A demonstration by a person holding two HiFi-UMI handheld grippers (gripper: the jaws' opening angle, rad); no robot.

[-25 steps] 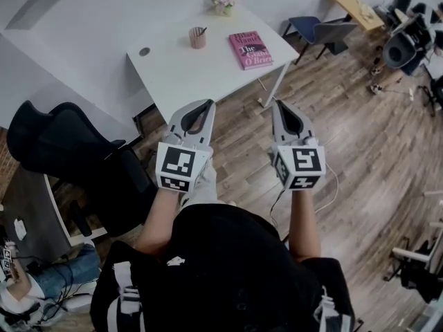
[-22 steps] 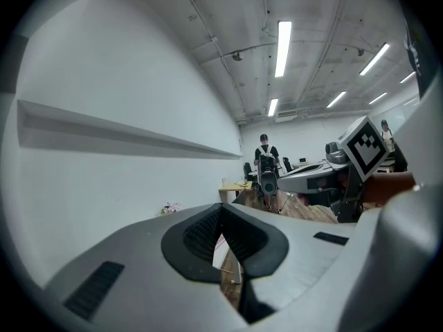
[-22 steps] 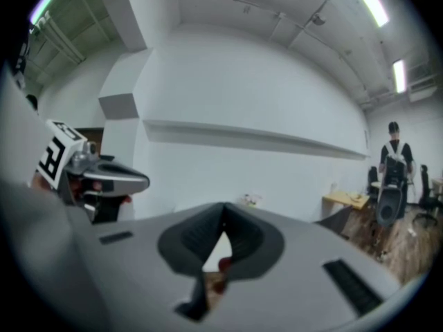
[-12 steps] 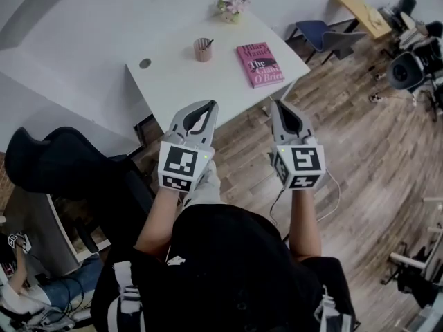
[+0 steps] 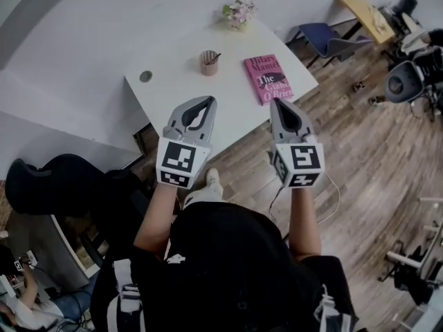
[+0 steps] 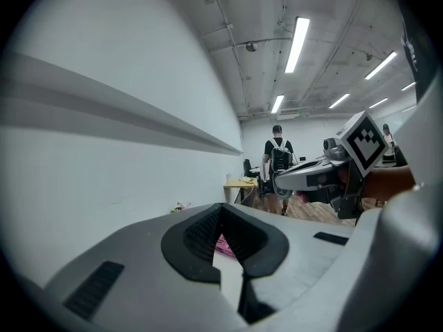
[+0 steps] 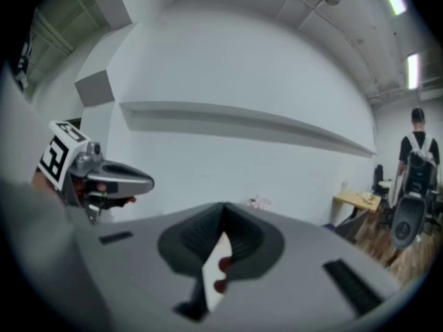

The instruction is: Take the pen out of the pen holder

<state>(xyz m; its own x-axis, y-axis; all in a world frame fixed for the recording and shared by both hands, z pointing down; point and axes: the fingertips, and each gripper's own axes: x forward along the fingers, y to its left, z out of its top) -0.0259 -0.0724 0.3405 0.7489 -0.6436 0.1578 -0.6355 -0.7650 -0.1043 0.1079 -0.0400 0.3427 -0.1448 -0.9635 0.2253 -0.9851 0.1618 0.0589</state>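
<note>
On the white rectangular table (image 5: 169, 92), the brown cylindrical pen holder (image 5: 208, 65) is placed left of the pink paperback book (image 5: 268, 79), and the dark pen (image 5: 216, 57) is held inside it. The small potted flowers (image 5: 239, 12) are set behind both, at the table's far edge.

Small pinkish-brown cylindrical pen holder (image 5: 208, 63) stands upright in the upper centre of the head view, on the white table (image 5: 173, 95). A dark pen (image 5: 216, 57) sits inside it, leaning right, its top end poking just past the rim. Details too small to tell.
</note>
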